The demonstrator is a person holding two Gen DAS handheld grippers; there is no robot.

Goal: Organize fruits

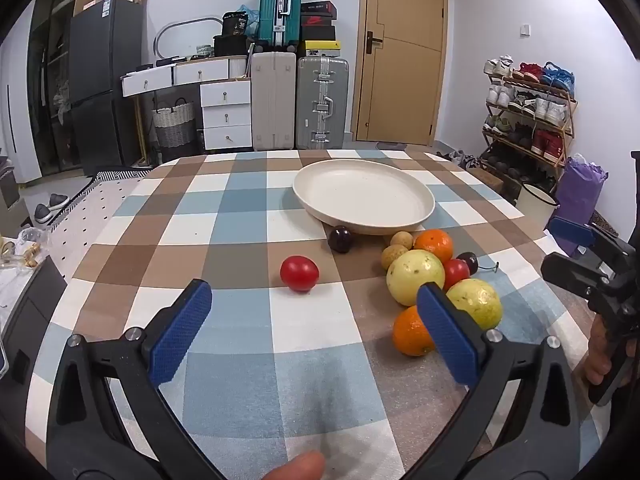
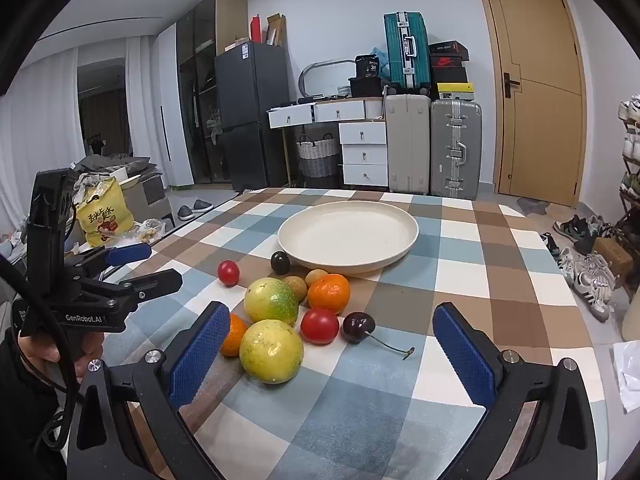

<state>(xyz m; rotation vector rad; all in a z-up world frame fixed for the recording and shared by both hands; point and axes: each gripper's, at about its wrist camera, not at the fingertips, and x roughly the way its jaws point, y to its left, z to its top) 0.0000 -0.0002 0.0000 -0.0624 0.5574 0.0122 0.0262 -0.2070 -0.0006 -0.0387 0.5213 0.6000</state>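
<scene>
An empty cream plate [image 1: 420,194] [image 2: 400,220] sits on the checked tablecloth. In front of it lies a cluster of fruit: two yellow-green guavas [image 2: 271,300] [image 2: 271,350], two oranges [image 2: 329,293] [image 1: 412,334], a red tomato [image 2: 319,325], a stemmed cherry [image 2: 359,327], small brown longans [image 2: 296,286] and a dark plum [image 2: 280,262]. A lone tomato [image 1: 299,273] [image 2: 228,273] lies to the left. My left gripper [image 1: 314,296] is open, just before the lone tomato. My right gripper [image 2: 331,320] is open around the near side of the cluster.
The table's far edge lies just behind the plate. Suitcases [image 2: 434,148], white drawers [image 2: 362,152] and a door [image 2: 540,88] stand beyond. A shoe rack [image 1: 528,120] is to the right, a yellow bag [image 2: 105,216] to the left.
</scene>
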